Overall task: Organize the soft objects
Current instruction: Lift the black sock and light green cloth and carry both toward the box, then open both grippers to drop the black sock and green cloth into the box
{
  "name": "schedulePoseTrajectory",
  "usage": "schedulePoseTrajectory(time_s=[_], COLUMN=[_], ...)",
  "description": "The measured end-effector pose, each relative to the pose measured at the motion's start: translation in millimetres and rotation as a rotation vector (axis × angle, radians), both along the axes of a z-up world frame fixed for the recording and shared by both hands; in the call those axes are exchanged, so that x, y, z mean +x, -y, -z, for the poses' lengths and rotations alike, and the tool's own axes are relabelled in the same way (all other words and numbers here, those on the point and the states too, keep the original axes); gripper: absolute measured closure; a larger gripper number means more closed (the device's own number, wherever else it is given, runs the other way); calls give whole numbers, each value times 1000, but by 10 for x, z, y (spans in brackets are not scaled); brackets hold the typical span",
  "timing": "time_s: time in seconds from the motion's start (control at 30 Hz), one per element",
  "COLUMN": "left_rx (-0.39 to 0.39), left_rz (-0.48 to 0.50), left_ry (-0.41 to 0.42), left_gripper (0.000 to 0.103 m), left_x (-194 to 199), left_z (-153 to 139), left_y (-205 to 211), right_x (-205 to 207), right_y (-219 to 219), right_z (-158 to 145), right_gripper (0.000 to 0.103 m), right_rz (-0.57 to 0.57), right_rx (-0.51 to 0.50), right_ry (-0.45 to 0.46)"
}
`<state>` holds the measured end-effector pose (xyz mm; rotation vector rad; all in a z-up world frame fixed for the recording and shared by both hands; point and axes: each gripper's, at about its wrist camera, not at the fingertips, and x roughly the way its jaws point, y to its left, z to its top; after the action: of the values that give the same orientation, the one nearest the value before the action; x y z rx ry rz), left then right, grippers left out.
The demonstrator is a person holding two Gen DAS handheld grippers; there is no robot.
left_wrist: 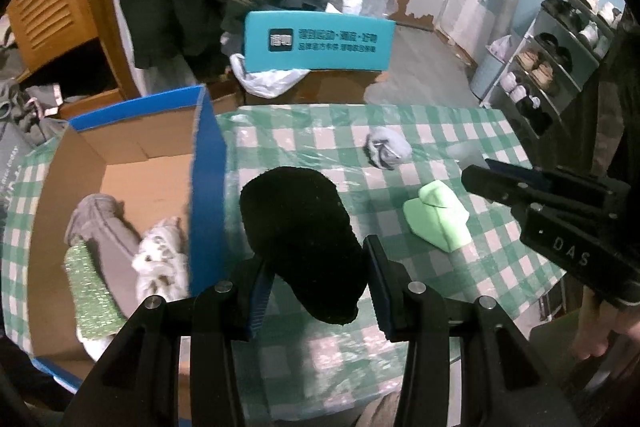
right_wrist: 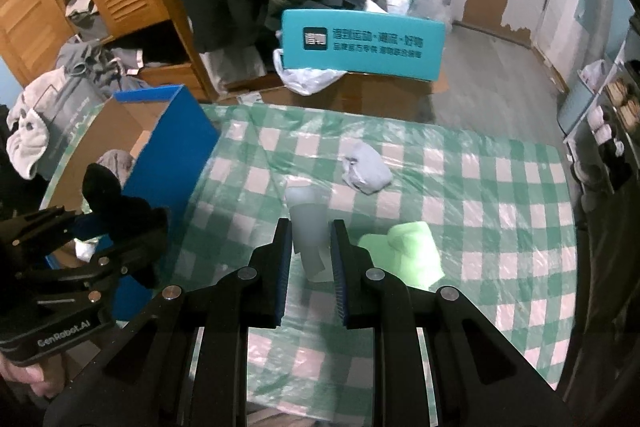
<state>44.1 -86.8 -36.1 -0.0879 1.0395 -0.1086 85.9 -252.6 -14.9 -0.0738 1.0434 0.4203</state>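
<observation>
1. Grips a black fleecy piece (left_wrist: pixel 296 223) in the left gripper (left_wrist: pixel 316 259), jaws partway closed and pads pressing its lower end on both sides. Leaves the bulk standing free above the pads, probably because a pinch on one end is enough for something this light and limp.
2. Carries it clear of the table (left_wrist: pixel 480 131), just beside the blue wall of the cardboard box (left_wrist: pixel 208 167). Looks like height kept on purpose, so the piece can pass over that wall.
3. Pinches a pale piece (right_wrist: pixel 304 203) in the right gripper (right_wrist: pixel 312 231), jaws nearly together and closed on its narrow width. Blurred here, so cannot tell what kind of thing it is.
4. Holds one item per gripper, seemingly to bring two to the box in one trip.
5. Shows the box at the left of the table, open at the top, with a grey cloth (left_wrist: pixel 104 227), a white cloth (left_wrist: pixel 160 255) and a glittery green cloth (left_wrist: pixel 86 279) lying in it: evidently the collecting place.
6. Leaves two soft things on the checked cover, well apart from the box: a grey-blue bundle (left_wrist: pixel 388 149) farther back and a light green piece (left_wrist: pixel 438 217) nearer. Puts the task somewhere past halfway.
</observation>
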Motion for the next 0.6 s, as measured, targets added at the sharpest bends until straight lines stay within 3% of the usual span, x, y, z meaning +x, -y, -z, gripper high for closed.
schedulePoseTrajectory(time_s=[0.6], left_rx=[-18], left_rz=[-113], left_ry=[43], left_gripper=[59], left_x=[-214], left_z=[-186], left_y=[-714], right_x=[-38], right_y=[-838], right_z=[-363], right_gripper=[85], right_rz=[-128], right_rx=[50], right_ry=[55])
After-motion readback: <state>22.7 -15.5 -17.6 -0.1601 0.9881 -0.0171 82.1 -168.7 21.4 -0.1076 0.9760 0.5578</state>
